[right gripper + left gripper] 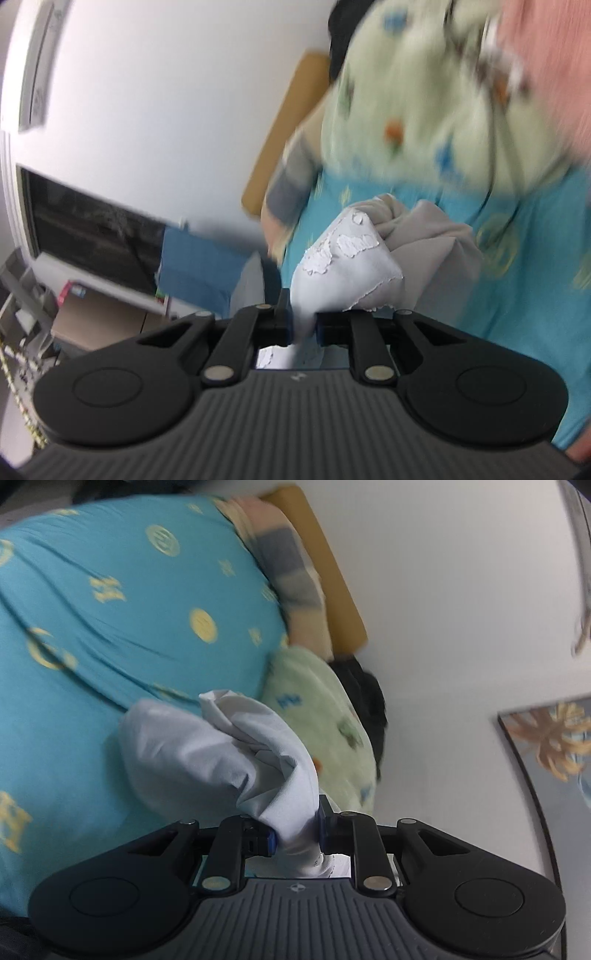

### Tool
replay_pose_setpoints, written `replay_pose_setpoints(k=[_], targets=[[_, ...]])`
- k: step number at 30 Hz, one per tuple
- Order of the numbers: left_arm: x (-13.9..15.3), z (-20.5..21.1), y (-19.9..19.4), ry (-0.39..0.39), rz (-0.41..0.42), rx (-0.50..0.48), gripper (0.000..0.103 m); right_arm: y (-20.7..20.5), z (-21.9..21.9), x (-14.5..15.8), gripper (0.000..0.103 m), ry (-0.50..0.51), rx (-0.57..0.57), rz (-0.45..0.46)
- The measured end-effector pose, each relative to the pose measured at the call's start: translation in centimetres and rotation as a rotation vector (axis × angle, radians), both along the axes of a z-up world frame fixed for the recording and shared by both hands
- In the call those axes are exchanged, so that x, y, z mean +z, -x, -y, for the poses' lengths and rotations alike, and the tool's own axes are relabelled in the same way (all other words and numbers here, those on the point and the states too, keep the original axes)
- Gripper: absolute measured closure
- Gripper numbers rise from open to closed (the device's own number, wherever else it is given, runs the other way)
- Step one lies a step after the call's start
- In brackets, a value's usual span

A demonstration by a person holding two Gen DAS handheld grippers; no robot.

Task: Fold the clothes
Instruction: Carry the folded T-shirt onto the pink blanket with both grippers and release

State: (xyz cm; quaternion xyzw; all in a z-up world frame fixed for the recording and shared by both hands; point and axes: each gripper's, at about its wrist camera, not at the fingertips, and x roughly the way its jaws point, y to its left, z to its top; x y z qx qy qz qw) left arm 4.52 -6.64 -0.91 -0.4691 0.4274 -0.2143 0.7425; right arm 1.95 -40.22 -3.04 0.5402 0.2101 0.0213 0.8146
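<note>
Both claws are clamped on the same pale grey garment (pixel 221 753), which is bunched and lifted above the bed's turquoise patterned sheet (pixel 92 627). The left claw (pixel 297 834) pinches a thick wad of cloth between its blue pads, with the fabric ballooning forward in loose folds. The right claw (pixel 303 325) grips a section bearing a cracked white print (pixel 351 243), the rest of the garment trailing to the right of it. Neither view shows a clean edge, hem or corner in the grip, so the main risk is that the cloth opens unevenly when spread and yields a skewed fold. A second risk is slippage: the left hold looks bulky rather than flat and may shed layers under tension. The green printed blanket (pixel 321 716) and the striped cloth (pixel 288 576) lie near the garment on the sheet, so a low sweep could snag or drag them. Both views are blurred, and finer detail cannot be confirmed.
</note>
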Motion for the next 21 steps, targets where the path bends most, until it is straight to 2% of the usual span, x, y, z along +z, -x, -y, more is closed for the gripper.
replay_pose_setpoints(k=[5, 9, 11, 13, 15, 17, 21], targets=[[4.7, 14.7, -2.8, 0.016, 0.073, -0.197, 0.082, 2.1, 10.5, 6.2, 0.088, 0.149, -0.155, 0.006], [8.5, 26.9, -4.2, 0.092, 0.212, -0.357, 0.082, 4.8, 18.0, 11.8, 0.088, 0.322, -0.308, 0.079], [8.4, 32.4, -5.2, 0.161, 0.228, -0.387, 0.082, 6.4, 20.5, 13.0, 0.088, 0.403, -0.381, 0.107], [8.1, 37.0, -5.2, 0.193, 0.267, -0.418, 0.082, 8.1, 22.1, 13.4, 0.088, 0.496, -0.44, 0.124], [6.7, 40.1, -4.0, 0.161, 0.327, -0.471, 0.082, 9.9, 23.0, 12.1, 0.087, 0.557, -0.486, 0.117], [3.5, 41.9, -3.2, 0.083, 0.317, -0.547, 0.082, 11.5, 23.4, 9.2, 0.087, 0.567, -0.5, 0.042], [-1.0, 42.6, -0.6, -0.077, 0.328, -0.653, 0.082, 14.8, 23.5, 1.3, 0.087, 0.421, -0.47, -0.121]])
